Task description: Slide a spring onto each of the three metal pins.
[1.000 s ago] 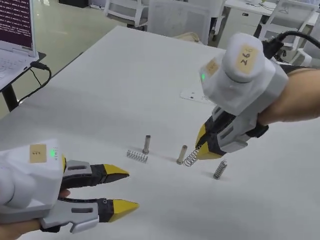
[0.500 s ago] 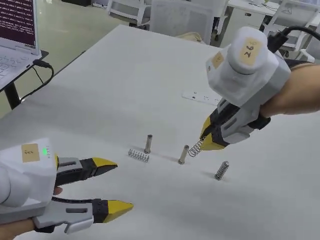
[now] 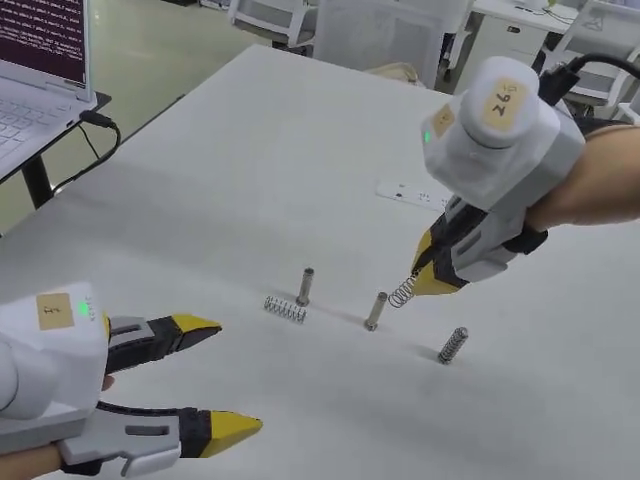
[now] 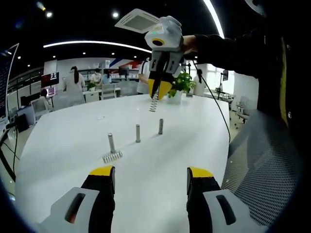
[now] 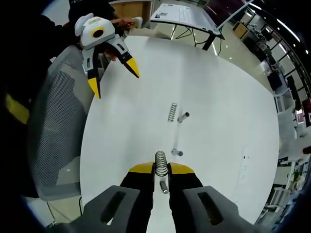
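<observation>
Right fingers [image 3: 438, 279] pinch one of three springs [image 3: 403, 291]; three pins [image 3: 375, 311].

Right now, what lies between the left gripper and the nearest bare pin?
A loose spring, flat beside that pin, in the left gripper view.

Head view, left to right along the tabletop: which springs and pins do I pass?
Loose coiled steel spring lying flat → bare upright metal pin → second bare metal pin → coiled spring pinched in the right gripper → third pin already wearing a spring.
</observation>
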Demonstrator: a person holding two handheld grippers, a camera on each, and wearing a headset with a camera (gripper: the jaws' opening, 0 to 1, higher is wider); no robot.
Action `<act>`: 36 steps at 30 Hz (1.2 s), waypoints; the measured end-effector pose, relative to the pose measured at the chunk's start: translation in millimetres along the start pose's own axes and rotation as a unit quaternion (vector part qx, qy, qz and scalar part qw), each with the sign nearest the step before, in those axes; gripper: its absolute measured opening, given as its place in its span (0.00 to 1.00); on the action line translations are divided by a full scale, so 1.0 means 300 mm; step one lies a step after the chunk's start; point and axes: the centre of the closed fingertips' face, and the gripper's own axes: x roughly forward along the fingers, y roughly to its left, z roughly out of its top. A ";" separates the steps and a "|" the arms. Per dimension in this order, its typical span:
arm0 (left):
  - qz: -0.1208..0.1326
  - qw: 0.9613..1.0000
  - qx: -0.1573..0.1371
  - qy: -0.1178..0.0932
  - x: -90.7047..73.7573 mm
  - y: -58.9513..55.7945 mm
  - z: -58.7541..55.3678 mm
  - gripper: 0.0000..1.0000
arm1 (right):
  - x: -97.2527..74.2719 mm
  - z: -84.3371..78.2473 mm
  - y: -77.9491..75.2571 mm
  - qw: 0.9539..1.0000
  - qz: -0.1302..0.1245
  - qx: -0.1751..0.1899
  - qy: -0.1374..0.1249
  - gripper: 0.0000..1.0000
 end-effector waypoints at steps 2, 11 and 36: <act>-0.001 1.000 -0.001 0.001 0.000 -0.002 -0.002 0.55 | 0.004 -0.001 -0.013 1.000 0.000 -0.001 0.005 0.08; 0.001 1.000 -0.002 0.001 -0.005 -0.001 -0.007 0.55 | 0.035 0.001 -0.065 1.000 0.002 -0.005 0.024 0.08; 0.008 1.000 -0.006 0.008 -0.008 0.008 -0.024 0.55 | 0.157 -0.049 -0.162 0.997 0.019 -0.008 0.073 0.08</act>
